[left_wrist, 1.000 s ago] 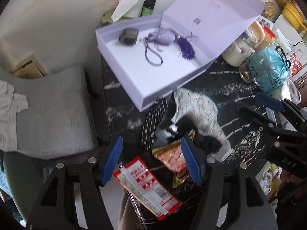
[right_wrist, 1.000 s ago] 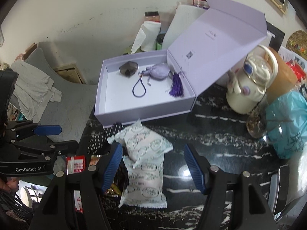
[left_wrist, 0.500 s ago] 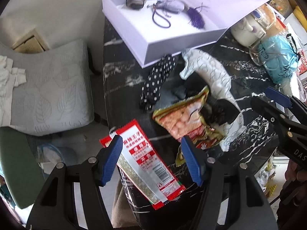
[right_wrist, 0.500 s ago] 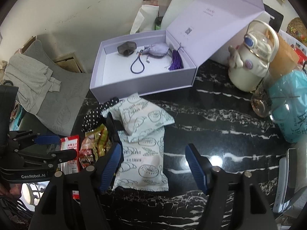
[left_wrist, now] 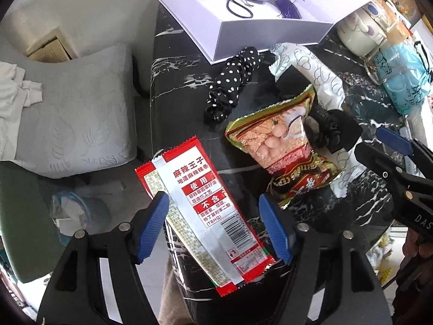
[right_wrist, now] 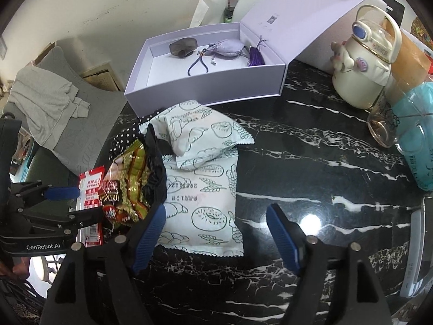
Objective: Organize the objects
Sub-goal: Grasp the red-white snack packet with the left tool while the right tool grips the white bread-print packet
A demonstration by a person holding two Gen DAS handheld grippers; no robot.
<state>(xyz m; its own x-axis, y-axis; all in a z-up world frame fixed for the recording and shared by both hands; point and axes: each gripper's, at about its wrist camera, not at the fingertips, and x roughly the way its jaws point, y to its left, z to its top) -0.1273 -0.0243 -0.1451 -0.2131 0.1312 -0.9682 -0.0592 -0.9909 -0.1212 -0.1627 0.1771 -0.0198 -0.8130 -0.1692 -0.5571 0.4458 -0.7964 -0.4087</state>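
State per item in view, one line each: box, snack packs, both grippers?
lavender box: lid open, pouch and dark case inside
red snack packet: flat, sealed, overhanging table edge, between left gripper's fingers, not gripped
gold snack bag: sealed, crumpled, lying on table
pale bread packs: two, stacked, sealed
left gripper: open, jaws just widened
right gripper: open, jaws just widened, empty
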